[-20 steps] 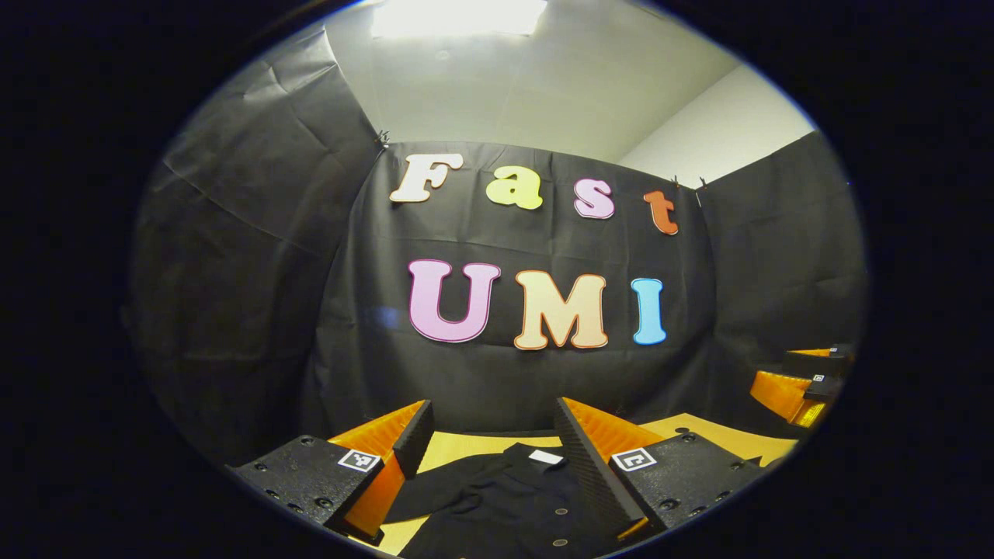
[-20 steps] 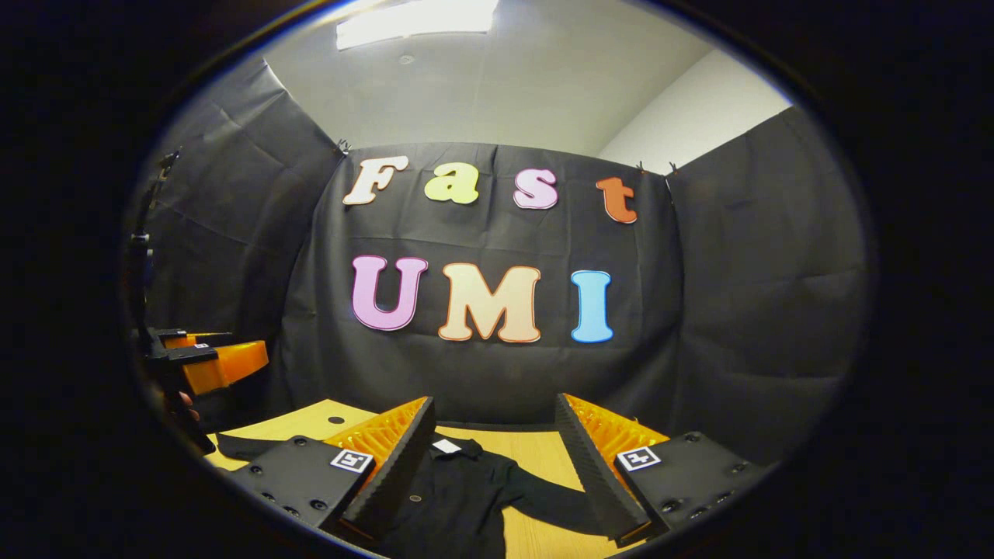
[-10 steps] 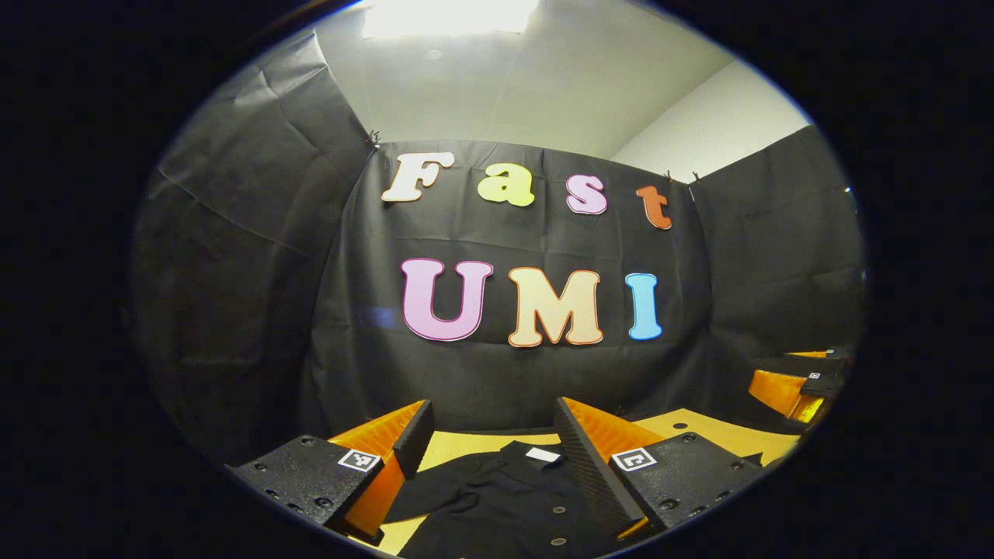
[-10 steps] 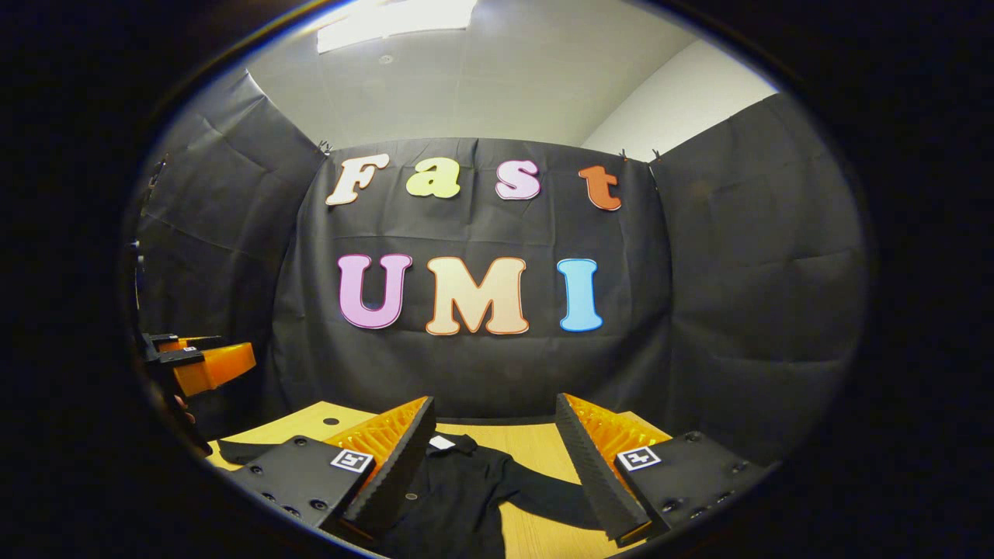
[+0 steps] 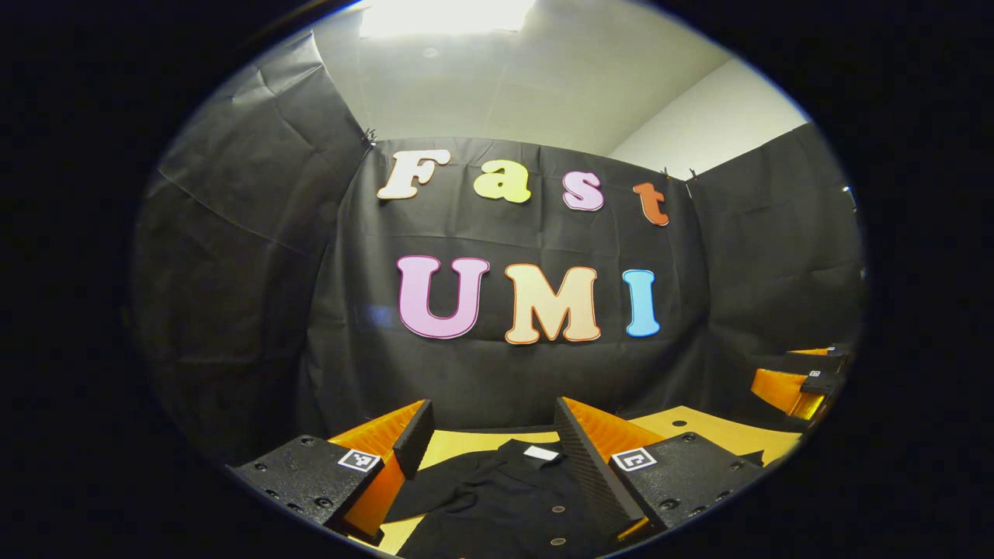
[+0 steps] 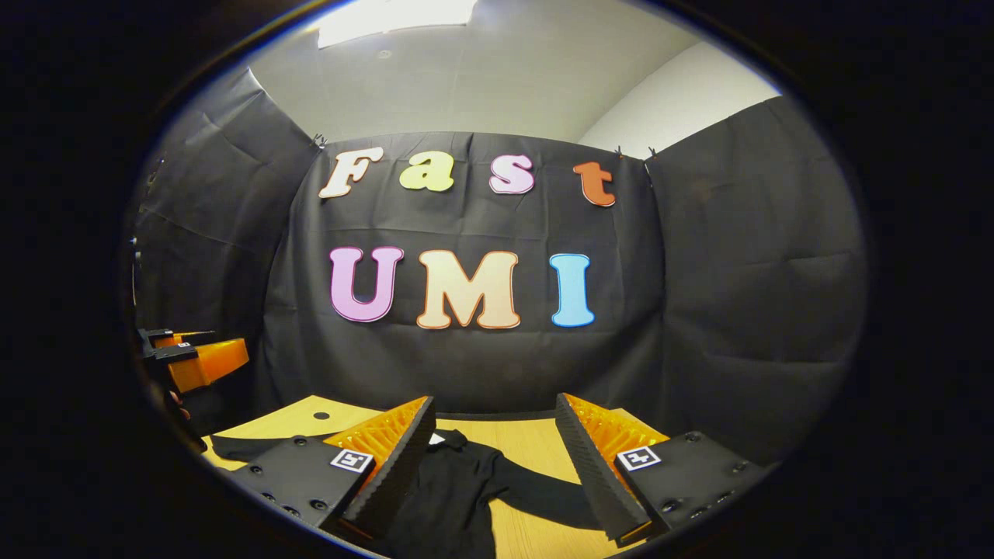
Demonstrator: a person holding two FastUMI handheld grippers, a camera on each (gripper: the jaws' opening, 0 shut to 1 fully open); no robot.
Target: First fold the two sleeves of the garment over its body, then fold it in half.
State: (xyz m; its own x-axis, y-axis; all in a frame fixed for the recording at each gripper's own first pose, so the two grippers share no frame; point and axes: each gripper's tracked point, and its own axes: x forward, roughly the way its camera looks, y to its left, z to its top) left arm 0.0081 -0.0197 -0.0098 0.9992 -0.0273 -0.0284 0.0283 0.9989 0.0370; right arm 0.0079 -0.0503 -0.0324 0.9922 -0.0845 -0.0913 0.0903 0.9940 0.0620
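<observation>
In the left gripper view, the left gripper hangs above the table with its two fingers spread apart and nothing between them. A black shirt lies flat on the wood below, its collar toward the far wall. The right gripper shows at the right edge.

In the right gripper view, the right gripper is also spread wide and holds nothing. The shirt lies beneath it, one sleeve stretched out to the right. The left gripper shows at the left edge; I cannot tell its opening from here.
</observation>
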